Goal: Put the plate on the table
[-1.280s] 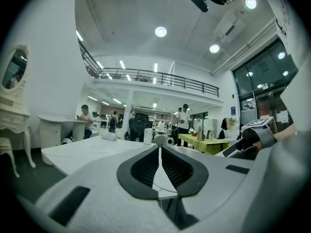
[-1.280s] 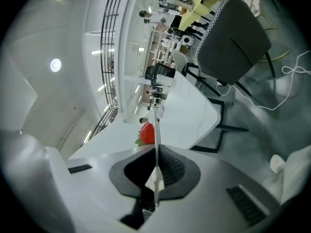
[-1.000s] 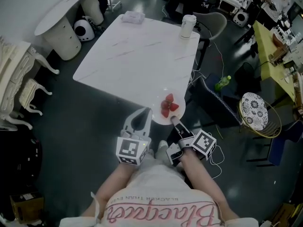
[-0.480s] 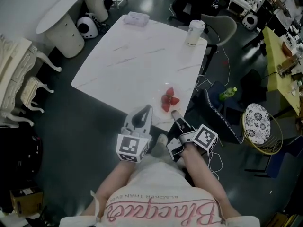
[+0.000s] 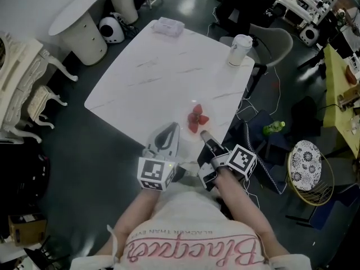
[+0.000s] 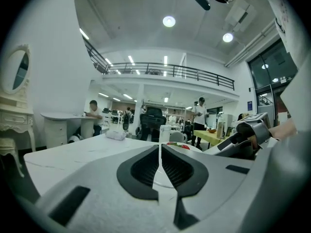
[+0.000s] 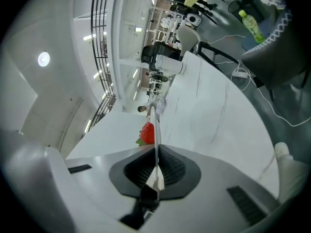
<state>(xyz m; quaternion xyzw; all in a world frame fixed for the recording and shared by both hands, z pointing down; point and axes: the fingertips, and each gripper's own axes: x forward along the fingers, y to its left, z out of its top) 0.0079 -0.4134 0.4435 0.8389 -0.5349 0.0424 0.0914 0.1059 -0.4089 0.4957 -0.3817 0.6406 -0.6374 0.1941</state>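
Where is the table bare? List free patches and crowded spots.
Free: the table's middle and left side, between the tissue pack and near-left corner. Crowded: near-right edge, with the plate, left gripper and right gripper; a cup takes the far-right corner.

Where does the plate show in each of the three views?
Head view: plate low centre, at the table's near edge, rim in the right gripper.
Left gripper view: plate just beyond the shut jaws, centre.
Right gripper view: plate edge-on between the jaws, centre.
Shared landmark: the strawberries on it.
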